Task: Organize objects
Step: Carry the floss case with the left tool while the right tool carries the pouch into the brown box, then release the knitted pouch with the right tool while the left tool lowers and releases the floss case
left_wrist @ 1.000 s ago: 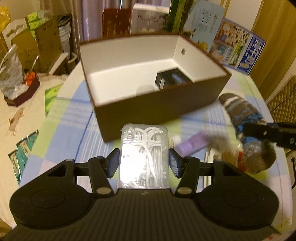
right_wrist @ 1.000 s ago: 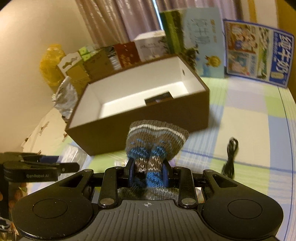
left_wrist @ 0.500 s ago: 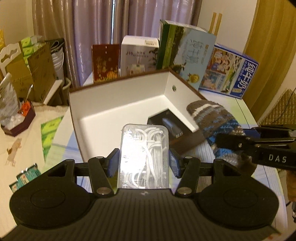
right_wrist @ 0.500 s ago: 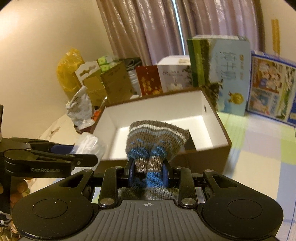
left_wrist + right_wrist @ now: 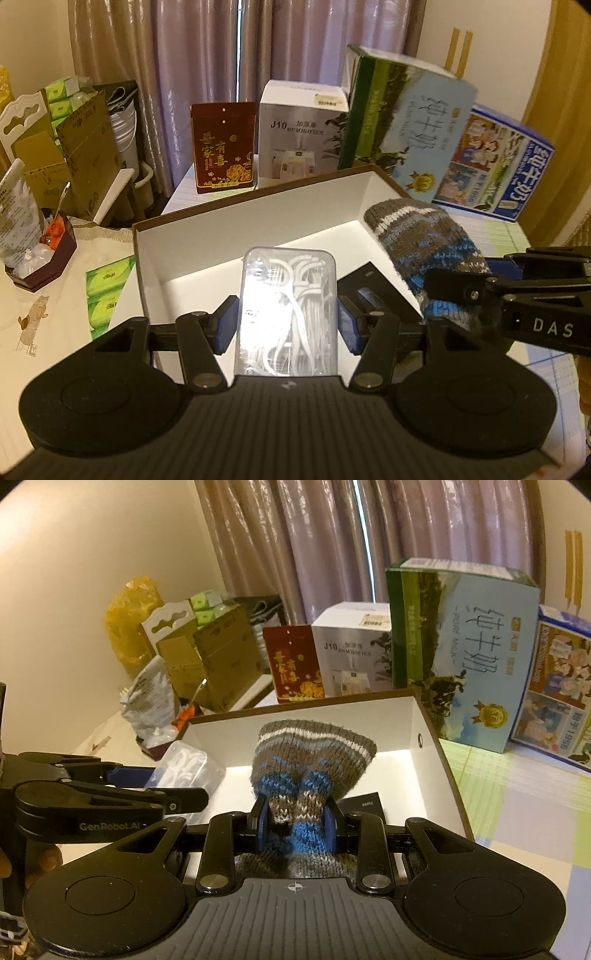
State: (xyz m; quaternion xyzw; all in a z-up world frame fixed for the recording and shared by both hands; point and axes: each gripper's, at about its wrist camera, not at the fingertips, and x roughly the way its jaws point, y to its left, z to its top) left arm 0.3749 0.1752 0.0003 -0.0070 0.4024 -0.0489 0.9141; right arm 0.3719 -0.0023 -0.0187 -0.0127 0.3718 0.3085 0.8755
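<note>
Curtains and stacked cartons back a bench (image 5: 517, 812) under a checked cloth, where an open brown box (image 5: 258, 221) with white walls waits. The left tool (image 5: 287, 319) clamps a clear case of floss picks (image 5: 288, 306) flat by its long sides, held above the box interior. The right tool (image 5: 293, 825) pinches a knitted striped sock (image 5: 310, 760) at its bunched middle, its free end over the box, likely ready for dropping beside the black item (image 5: 373, 291) already inside.

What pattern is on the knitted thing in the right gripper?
Brown, grey, white and blue stripes on the knitted sock; right wrist view shows it best.
</note>
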